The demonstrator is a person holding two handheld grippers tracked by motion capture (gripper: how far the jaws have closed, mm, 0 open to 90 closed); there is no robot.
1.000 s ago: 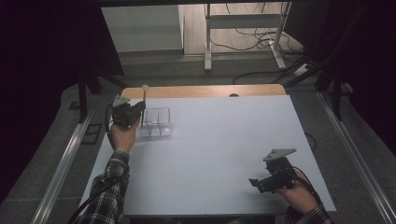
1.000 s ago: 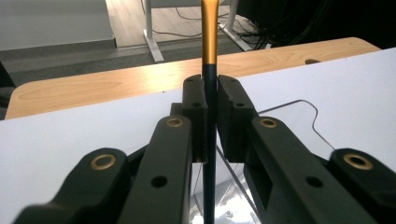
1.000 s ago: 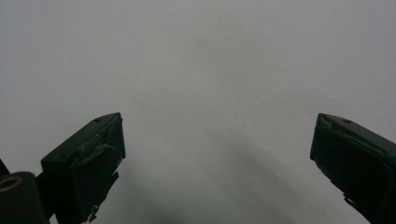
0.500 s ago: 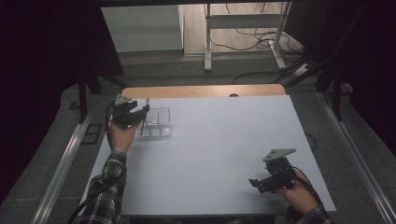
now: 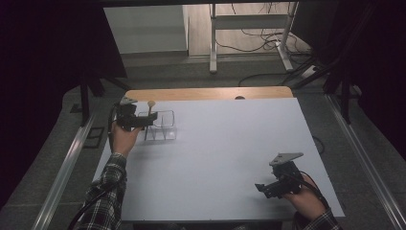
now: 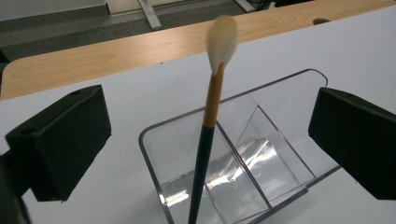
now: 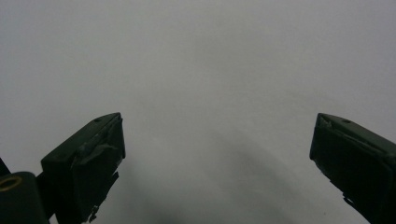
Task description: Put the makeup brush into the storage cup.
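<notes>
While the brush stands free:
High view: left gripper (image 5: 143, 120) at clear organizer (image 5: 165, 125), far-left on table (image 5: 215, 158); right gripper (image 5: 268, 187) idle, near edge.
Left gripper view: jaws have just been opening, now spread clear of brush (image 6: 210, 126), which leans in the organizer's compartment, bristles up.
Right gripper view: jaws spread, nothing between.

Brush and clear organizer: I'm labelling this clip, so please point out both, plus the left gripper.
brush (image 6: 212, 100), left gripper view, orange ferrule.
clear organizer (image 6: 273, 147), left gripper view, inner divider wall.
left gripper (image 5: 142, 121), high view, between fingertips.
</notes>
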